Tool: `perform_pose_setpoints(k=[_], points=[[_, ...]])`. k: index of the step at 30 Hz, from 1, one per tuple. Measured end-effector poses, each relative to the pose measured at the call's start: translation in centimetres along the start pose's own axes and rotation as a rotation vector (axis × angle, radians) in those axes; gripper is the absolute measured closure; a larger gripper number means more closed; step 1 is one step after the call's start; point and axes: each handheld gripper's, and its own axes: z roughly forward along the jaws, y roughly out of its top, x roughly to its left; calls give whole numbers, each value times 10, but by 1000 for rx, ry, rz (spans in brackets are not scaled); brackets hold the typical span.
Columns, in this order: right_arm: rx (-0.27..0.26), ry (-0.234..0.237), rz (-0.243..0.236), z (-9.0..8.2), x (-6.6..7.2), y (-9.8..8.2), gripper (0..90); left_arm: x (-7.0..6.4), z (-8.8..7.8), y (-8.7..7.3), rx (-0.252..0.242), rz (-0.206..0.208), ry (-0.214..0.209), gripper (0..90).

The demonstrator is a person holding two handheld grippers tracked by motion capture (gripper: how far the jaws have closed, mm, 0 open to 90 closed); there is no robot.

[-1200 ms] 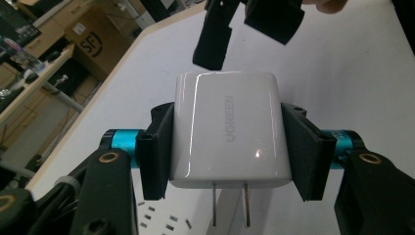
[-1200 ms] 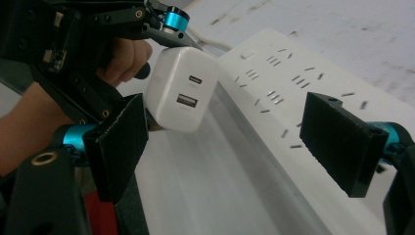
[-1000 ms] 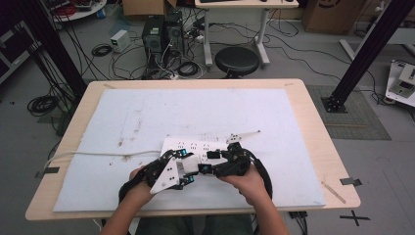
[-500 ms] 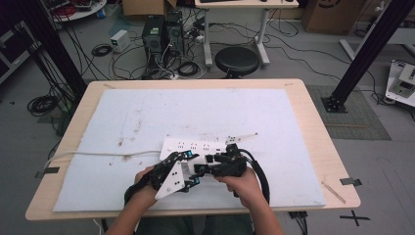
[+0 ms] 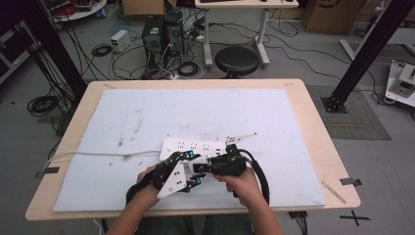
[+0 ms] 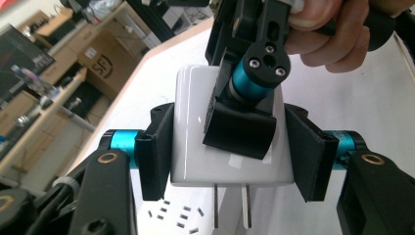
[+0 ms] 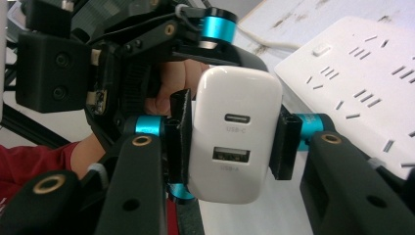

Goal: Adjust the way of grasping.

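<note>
— Holding the white charger (image 7: 237, 134) between both grippers; where does it sit for you?
— My right gripper (image 7: 230, 139) has just closed onto its sides, USB ports facing me. My left gripper (image 6: 230, 147) is clamped on it too, prongs pointing down, the power strip (image 5: 203, 146) on the counter (image 5: 293, 122) just beyond.

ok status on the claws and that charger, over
Both claws shut on white two-port wall charger. Prongs bare, above white power strip. Nothing in the way.

Glossy white plastic charger (image 7: 237, 132) with bare metal prongs (image 6: 230, 205); matt black hand-held gripper pads (image 6: 155, 149); pale wood tabletop (image 5: 313, 122).
</note>
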Motion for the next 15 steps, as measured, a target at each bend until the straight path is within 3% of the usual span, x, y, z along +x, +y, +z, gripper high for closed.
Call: perform_pose_setpoints(k=[6, 10, 12, 15], points=[[-22, -43, -15, -7, 1, 1, 630, 6, -4, -1, -5, -66, 33, 262], [-33, -76, -25, -13, 2, 2, 630, 10, -12, -1, 0, -96, 42, 234], [-41, -90, -36, -17, 2, 3, 630, 14, -19, -1, -22, -117, 52, 226], [-46, -113, -43, -22, 2, 4, 631, 21, -31, -1, -35, -143, 90, 200]])
